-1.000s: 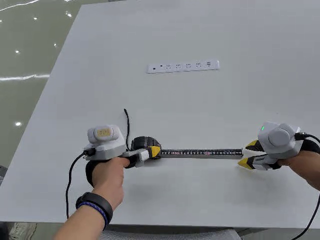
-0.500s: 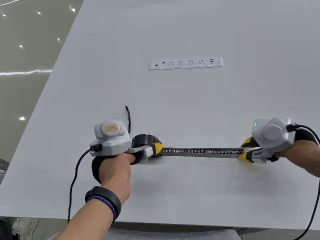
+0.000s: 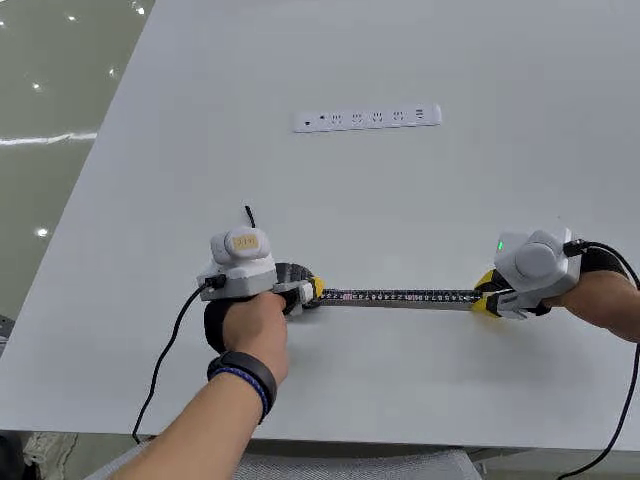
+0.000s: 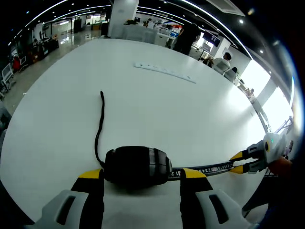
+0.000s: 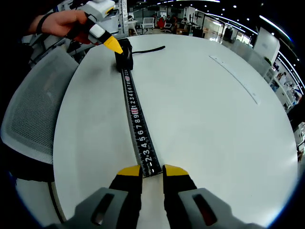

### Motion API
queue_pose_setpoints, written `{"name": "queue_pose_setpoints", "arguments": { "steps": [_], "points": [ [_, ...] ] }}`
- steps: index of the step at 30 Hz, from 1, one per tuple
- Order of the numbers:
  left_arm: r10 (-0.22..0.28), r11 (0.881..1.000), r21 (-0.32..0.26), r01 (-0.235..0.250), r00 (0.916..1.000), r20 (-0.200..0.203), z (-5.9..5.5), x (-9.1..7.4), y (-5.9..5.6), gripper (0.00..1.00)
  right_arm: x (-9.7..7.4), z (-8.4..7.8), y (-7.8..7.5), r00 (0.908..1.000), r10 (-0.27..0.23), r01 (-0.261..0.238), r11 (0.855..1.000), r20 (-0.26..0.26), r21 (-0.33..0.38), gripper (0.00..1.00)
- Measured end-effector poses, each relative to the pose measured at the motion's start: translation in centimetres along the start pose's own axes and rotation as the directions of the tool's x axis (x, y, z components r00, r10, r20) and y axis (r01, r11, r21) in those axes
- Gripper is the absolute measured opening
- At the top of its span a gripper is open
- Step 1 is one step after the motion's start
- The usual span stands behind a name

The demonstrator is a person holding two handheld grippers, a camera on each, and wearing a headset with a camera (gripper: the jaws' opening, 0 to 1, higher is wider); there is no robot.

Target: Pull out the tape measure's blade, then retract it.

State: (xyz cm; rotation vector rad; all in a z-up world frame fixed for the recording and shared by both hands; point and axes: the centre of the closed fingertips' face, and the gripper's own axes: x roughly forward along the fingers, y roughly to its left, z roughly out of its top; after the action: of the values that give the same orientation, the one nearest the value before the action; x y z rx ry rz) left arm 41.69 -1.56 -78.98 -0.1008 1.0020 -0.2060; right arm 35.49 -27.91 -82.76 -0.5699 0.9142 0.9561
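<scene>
The black tape measure case rests on the white table, and my left gripper is shut on it. In the left gripper view the case sits between the yellow-tipped jaws of that gripper. The blade is drawn out to the right, flat over the table. My right gripper is shut on its end. The right gripper view has the numbered blade running from my right gripper up to the case, with the left gripper beyond it.
A white power strip lies farther back on the table. The case's thin black strap trails behind it. A grey mesh chair stands past the table's near edge. Cables hang from both grippers.
The head camera has shifted. Both grippers keep their hold, and the drawn-out blade looks about the same length, perhaps a little shorter.
</scene>
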Motion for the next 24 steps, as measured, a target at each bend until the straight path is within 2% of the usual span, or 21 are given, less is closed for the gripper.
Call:
{"name": "queue_pose_setpoints", "arguments": {
  "steps": [3, 10, 14, 16, 19, 22, 24],
  "points": [
    [0.021, 1.0, -0.003, -0.021, 0.9998, 0.002, 0.0, 0.2, -0.2, 0.64, 0.0, 0.0, 0.1, 1.0, 0.005, -0.005, 1.0, 0.002, -0.008, 0.16],
    [0.095, 0.995, 0.011, -0.095, 0.9954, 0.013, 0.0, 0.8, 0.4, 0.62, 0.1, -0.4, 0.4, 0.9997, 0.019, -0.019, 1.0, 0.013, -0.005, 0.16],
    [0.119, 0.992, 0.038, -0.119, 0.9929, 0.012, 0.0, 1.2, 0.5, 0.63, 0.0, -0.5, 0.6, 0.9995, 0.028, -0.028, 1.0, 0.017, -0.014, 0.16],
    [0.136, 0.99, 0.039, -0.137, 0.9904, 0.021, 0.0, 1.2, 0.9, 0.61, 0.1, -0.6, 0.7, 0.9994, 0.031, -0.03, 0.999, 0.017, -0.012, 0.16],
    [0.14, 0.989, 0.041, -0.142, 0.9893, 0.039, 0.0, 1.2, 0.7, 0.61, 0.1, -0.7, 0.9, 0.9992, 0.032, -0.032, 0.999, 0.024, -0.008, 0.16],
    [0.184, 0.975, 0.117, -0.189, 0.9816, 0.053, -0.2, 1.5, 0.8, 0.62, 0.2, -0.7, 1.0, 0.9988, 0.025, -0.026, 0.999, 0.042, 0.028, 0.16],
    [0.189, 0.97, 0.148, -0.194, 0.9808, 0.049, -0.3, 1.6, 0.8, 0.62, 0.2, -0.7, 1.1, 0.9987, 0.026, -0.028, 0.999, 0.044, 0.025, 0.16]
  ]
}}
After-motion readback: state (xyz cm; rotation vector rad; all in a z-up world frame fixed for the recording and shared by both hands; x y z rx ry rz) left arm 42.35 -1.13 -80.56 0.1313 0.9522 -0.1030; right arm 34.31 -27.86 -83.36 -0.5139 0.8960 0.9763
